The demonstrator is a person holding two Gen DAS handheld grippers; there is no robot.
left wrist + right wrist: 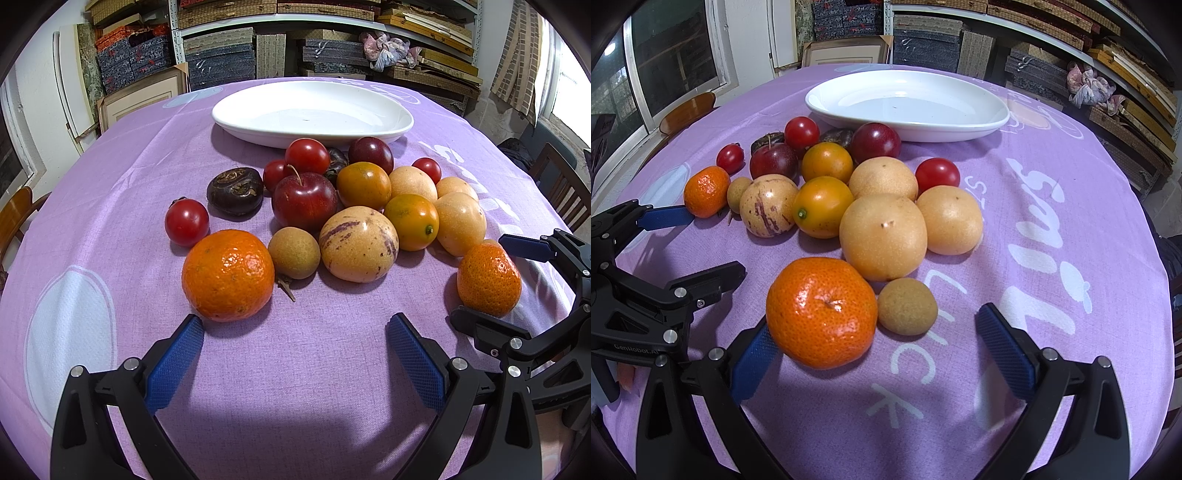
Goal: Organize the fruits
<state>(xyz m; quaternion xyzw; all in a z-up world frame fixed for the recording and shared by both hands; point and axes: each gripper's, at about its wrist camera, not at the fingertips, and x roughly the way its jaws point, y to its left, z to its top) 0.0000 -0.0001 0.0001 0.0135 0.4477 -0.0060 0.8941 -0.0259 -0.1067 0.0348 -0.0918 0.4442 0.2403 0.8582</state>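
Observation:
A pile of fruit lies on the purple tablecloth (295, 369) in front of an empty white oval plate (312, 114), which also shows in the right wrist view (908, 99). My left gripper (295, 332) is open and empty; its left pad sits just below a large mandarin (228, 275). My right gripper (875, 339) is open around a second mandarin (822, 312), whose left side touches the left pad; a small brown longan (907, 306) lies beside it. The right gripper also shows in the left wrist view (491, 280), straddling that mandarin (488, 280).
The pile holds cherry tomatoes (186, 221), a red apple (304, 201), a striped pepino melon (359, 249), yellow passion fruits (882, 236), orange-green citrus (412, 221) and a dark water chestnut (235, 190). Shelves of boxes stand behind the table; wooden chairs flank it.

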